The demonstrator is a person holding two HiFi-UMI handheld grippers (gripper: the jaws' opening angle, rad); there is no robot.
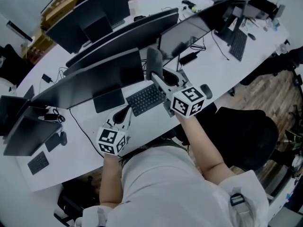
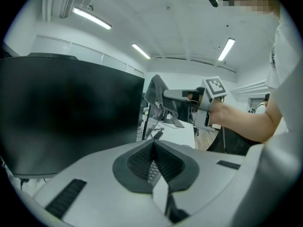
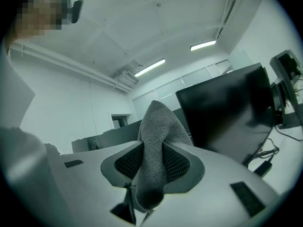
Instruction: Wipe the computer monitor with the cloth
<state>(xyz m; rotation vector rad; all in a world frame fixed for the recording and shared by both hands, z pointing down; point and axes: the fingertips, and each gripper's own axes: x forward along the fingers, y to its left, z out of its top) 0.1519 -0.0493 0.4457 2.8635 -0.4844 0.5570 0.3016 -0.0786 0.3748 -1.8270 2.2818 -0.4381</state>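
A grey cloth (image 1: 153,62) stands up out of my right gripper (image 1: 155,78), which is shut on it. The cloth is just off the right edge of the dark monitor (image 1: 94,84) in front of me; whether they touch I cannot tell. In the right gripper view the cloth (image 3: 158,136) fills the gap between the jaws, with a dark screen (image 3: 227,112) to its right. My left gripper (image 1: 126,110) is shut and empty, low over the desk below the monitor. Its own view shows the jaws (image 2: 152,148) pressed together, the monitor (image 2: 71,112) at left and the cloth (image 2: 156,90) ahead.
A black keyboard (image 1: 146,98) lies between the grippers, a mouse (image 1: 206,91) to its right. More monitors (image 1: 128,37) stand in a curved row on the white desk (image 1: 222,74). A black chair (image 1: 246,131) is at my right, another keyboard (image 1: 238,44) farther back.
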